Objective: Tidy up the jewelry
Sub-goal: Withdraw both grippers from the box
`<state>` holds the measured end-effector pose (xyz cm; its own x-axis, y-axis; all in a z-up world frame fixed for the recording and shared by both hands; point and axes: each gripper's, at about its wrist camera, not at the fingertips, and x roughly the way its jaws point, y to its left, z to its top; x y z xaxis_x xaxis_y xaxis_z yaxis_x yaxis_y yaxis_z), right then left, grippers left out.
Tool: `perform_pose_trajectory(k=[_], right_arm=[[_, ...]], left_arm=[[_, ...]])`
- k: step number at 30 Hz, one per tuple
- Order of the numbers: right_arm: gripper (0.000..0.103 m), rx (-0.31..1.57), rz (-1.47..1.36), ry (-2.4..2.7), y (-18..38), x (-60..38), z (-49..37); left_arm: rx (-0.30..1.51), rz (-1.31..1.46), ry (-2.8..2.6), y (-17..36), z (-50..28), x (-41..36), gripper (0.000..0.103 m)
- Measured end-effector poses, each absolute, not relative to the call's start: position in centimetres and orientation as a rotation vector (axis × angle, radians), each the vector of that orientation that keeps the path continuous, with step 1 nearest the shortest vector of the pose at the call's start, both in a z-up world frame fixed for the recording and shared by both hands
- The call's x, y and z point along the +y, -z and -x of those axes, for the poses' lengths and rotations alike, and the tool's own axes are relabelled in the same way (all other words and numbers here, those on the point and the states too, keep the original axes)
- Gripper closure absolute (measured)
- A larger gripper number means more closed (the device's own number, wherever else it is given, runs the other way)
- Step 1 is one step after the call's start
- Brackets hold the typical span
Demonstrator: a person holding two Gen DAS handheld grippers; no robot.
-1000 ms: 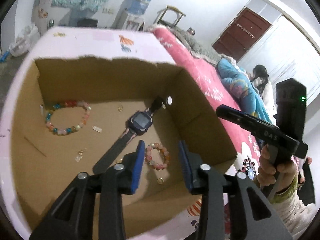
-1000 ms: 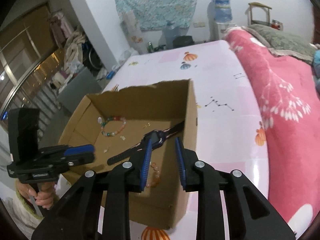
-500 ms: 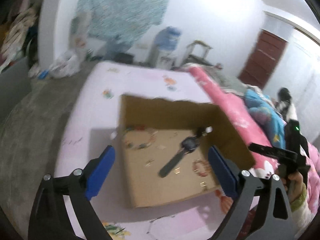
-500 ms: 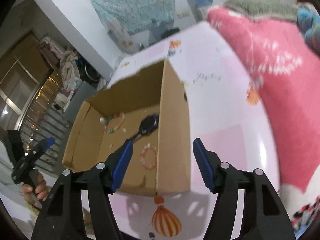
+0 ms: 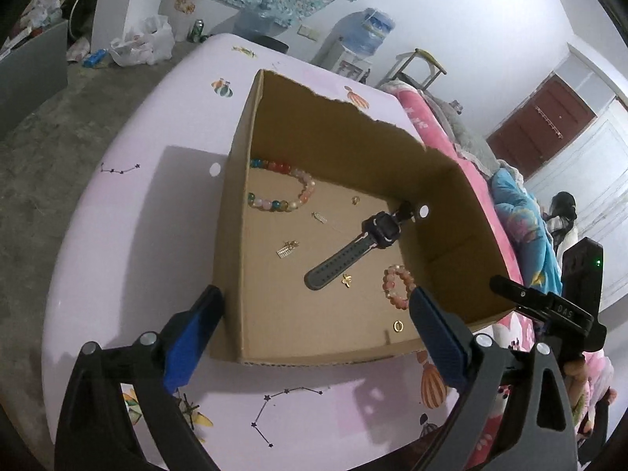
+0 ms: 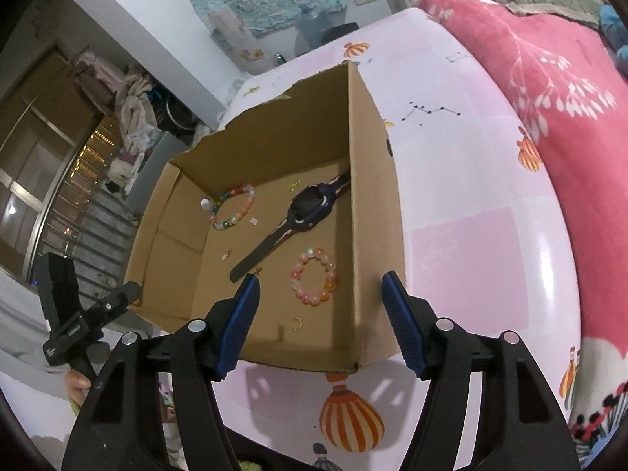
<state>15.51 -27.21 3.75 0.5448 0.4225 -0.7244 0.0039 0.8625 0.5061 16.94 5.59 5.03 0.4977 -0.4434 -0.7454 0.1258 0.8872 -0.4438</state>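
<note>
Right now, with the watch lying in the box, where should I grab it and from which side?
Grip the long free strap, coming straight down from above with the jaws across its width. The watch lies flat on the box floor, its other end against the wall, so a side approach looks blocked. The strap is narrow and has bare floor on both sides.
</note>
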Motion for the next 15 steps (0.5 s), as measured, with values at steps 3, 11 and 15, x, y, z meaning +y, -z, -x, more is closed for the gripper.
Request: perform_pose_trajectory(k=[3, 11, 15], right_arm=[[0.041, 0.963, -0.486, -0.262, -4.3, -27.2, -15.0], [0.041, 0.991, -0.481, -0.231, -3.9, -26.9, -11.4], [0.041, 0.986, -0.491, -0.227, -4.0, -27.0, -9.5]], left_arm=[[0.979, 0.352, 0.355, -5.5, -15.9, 5.8, 0.010], [1.002, 0.405, 0.382, -5.4, -12.8, 6.4, 0.010], [0.988, 0.414, 0.387, -5.4, -10.7, 6.3, 0.010]])
